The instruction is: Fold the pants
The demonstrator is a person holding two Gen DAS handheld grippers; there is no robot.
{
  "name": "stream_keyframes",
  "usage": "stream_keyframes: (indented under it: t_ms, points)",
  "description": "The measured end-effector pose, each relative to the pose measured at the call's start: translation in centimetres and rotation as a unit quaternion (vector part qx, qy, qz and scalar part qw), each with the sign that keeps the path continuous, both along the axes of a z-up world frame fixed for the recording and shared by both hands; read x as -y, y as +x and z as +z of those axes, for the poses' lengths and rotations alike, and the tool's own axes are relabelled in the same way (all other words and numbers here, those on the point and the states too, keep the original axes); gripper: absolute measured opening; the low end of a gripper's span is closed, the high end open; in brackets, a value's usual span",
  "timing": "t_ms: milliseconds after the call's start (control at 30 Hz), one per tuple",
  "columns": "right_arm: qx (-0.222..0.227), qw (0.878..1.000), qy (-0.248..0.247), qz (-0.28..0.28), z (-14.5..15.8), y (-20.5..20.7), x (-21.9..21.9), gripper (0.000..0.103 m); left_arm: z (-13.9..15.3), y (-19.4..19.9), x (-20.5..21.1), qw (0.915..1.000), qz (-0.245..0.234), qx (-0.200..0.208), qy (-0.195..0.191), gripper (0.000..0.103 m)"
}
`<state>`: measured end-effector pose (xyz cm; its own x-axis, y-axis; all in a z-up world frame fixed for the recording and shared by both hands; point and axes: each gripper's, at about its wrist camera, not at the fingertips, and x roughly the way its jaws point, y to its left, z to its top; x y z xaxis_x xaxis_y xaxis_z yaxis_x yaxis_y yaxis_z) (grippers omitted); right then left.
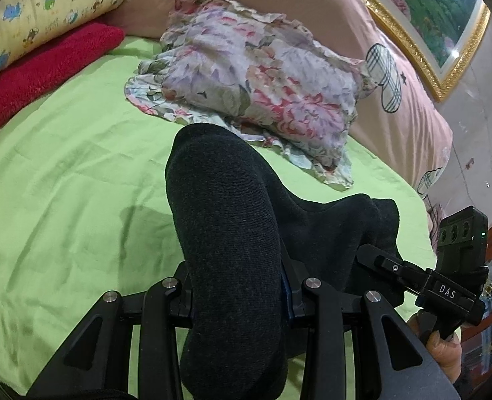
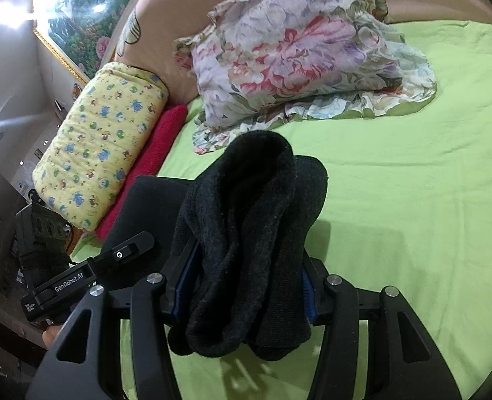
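Charcoal knit fills both views: the pants (image 1: 226,233) are bunched up and lifted over the bed (image 1: 62,173), a thick fold of them standing up between each pair of fingers. Left claw (image 1: 236,286) is clamped on one bunch, its pads pressed into the cloth on both sides, and the fabric rolls up and over the front of it. Right claw (image 2: 242,283) grips another bunch, blue pads (image 2: 307,290) squeezing a doubled-over wad that sags below the fingers. In the left view the right claw's body shows at the right edge, with a hand (image 1: 442,350) under it; the two tools sit near each other, the pants strung between them. Beneath, the green sheet lies fairly smooth, with shadows under the cloth. Just beyond the pants sits a floral pillow (image 2: 299,53), rumpled, its frill spilling onto the sheet. Along the bed's side edge lie a red towel (image 1: 46,70) and, touching it, a yellow bolster (image 2: 102,140) with little cartoon prints. Behind them rises a pink headboard cover (image 1: 395,76), and a gold-framed picture (image 1: 439,20) hangs on the wall.
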<state>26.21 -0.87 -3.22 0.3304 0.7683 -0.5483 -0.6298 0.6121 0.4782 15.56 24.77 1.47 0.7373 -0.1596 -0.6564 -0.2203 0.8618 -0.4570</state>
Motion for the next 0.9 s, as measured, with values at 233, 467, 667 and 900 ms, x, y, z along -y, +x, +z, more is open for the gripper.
stream_keyframes:
  t_ms: [233,467,667,900]
  points:
    - [-0.011,1.000,0.002,0.002,-0.9,1.0,0.1,0.057,-1.3,0.3,-0.4,0.9999,0.005,-0.012,0.008,0.042]
    - [-0.005,1.000,-0.017,-0.014,-2.5,1.7,1.2,0.070,-3.6,-0.8,-2.0,0.9991,0.029,-0.030,-0.008,0.066]
    - [-0.003,1.000,-0.015,-0.025,-3.7,2.5,2.5,0.077,-4.5,-0.9,-2.4,0.9991,0.027,-0.033,0.004,0.073]
    - [0.010,0.999,-0.022,-0.023,-3.9,2.4,3.1,0.080,-4.7,-1.0,-2.2,0.9991,0.016,-0.037,0.010,0.075]
